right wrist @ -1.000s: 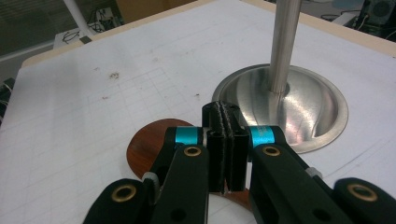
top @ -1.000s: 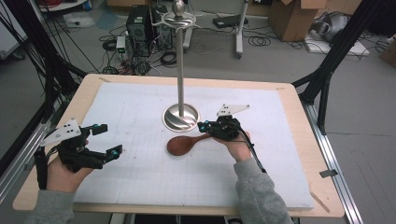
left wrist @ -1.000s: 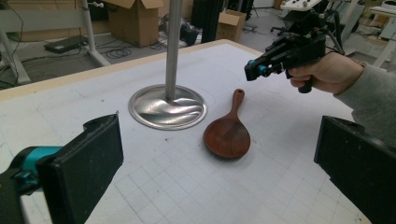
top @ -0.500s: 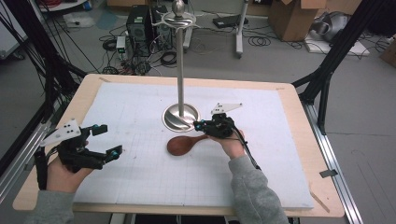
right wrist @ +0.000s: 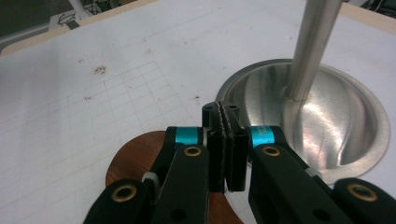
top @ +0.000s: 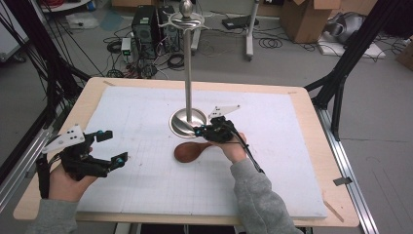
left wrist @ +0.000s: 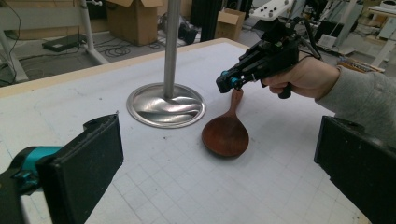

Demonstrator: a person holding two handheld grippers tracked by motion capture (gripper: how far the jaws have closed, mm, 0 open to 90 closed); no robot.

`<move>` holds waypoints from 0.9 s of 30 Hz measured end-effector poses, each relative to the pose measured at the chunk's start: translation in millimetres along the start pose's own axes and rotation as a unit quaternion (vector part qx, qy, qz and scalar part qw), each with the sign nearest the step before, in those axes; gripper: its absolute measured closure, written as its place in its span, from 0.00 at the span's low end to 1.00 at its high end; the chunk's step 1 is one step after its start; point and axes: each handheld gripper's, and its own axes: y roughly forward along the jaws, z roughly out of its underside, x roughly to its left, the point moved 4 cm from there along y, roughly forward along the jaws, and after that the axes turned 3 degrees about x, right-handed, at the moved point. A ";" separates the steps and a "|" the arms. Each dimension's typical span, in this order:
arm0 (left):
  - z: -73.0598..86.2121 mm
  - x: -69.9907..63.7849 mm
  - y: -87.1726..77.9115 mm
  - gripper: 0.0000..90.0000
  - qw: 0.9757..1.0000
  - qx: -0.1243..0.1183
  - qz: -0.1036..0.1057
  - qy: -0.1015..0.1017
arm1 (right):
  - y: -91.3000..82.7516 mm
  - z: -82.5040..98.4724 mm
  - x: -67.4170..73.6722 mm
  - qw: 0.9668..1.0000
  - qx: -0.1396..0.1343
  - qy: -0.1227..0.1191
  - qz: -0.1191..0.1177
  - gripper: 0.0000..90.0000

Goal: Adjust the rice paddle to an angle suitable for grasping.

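Note:
A brown wooden spoon (top: 190,151) lies on the white mat (top: 146,117), its bowl to the left and its handle running under my right gripper (top: 207,130). That gripper hovers low over the handle, beside the round base of a tall metal stand (top: 187,122). In the right gripper view its pads (right wrist: 224,140) press together with nothing seen between them, above the spoon bowl (right wrist: 135,158). My left gripper (top: 113,145) stands open at the left of the mat, away from the spoon. Between its wide jaws the left gripper view shows the spoon (left wrist: 226,135).
The stand's pole (left wrist: 172,42) rises from a shiny dished base (right wrist: 317,121) at the mat's middle. The mat covers a wooden table (top: 316,146) with open room on both sides. Cables, boxes and frame legs lie on the floor beyond.
My right gripper has slid a little to the left along the spoon handle toward the stand base. The spoon and the left gripper have stayed where they were.

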 end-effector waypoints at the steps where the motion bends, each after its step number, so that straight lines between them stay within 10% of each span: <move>1: 0.0 0.0 0.0 0.02 1.000 0.000 0.000 0.000 | 0.0 0.0 0.0 1.000 0.000 0.000 0.000 0.99; 27: 3.1 0.5 -8.4 0.02 1.000 -0.003 -0.007 -0.004 | 51.1 -9.7 12.0 0.998 0.050 -0.013 -0.029 0.99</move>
